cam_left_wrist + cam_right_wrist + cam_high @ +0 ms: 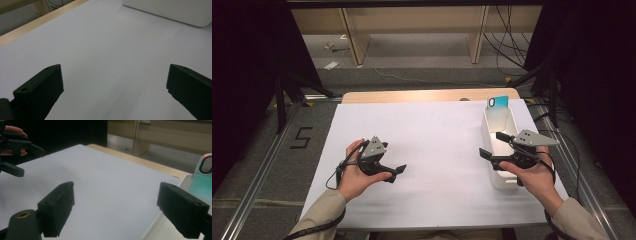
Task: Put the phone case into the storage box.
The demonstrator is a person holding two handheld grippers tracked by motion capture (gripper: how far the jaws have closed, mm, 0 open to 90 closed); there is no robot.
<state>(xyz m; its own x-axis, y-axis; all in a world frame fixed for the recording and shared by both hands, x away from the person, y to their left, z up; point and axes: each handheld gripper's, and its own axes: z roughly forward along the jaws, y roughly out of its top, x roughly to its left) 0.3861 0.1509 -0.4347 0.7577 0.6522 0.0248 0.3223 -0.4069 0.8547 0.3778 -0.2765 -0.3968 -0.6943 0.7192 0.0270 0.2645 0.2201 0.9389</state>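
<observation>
Teal phone case (499,106) stands upright at the far end of the white bin (490,131), at the right of the white sheet (432,150). Right gripper (491,145) sits over the bin's near part — jaws apart, nothing between. Left gripper (398,172) well apart — also spread, empty.

The high view looks forward and down from above the person's side, taking in the whole bench (432,130) from some way off. The left gripper view sits low and close over the white sheet, facing the bin (172,11). The right gripper view, equally low, looks across the sheet past the bin (185,180) toward the left gripper (30,161). All three share sheet and bin.
</observation>
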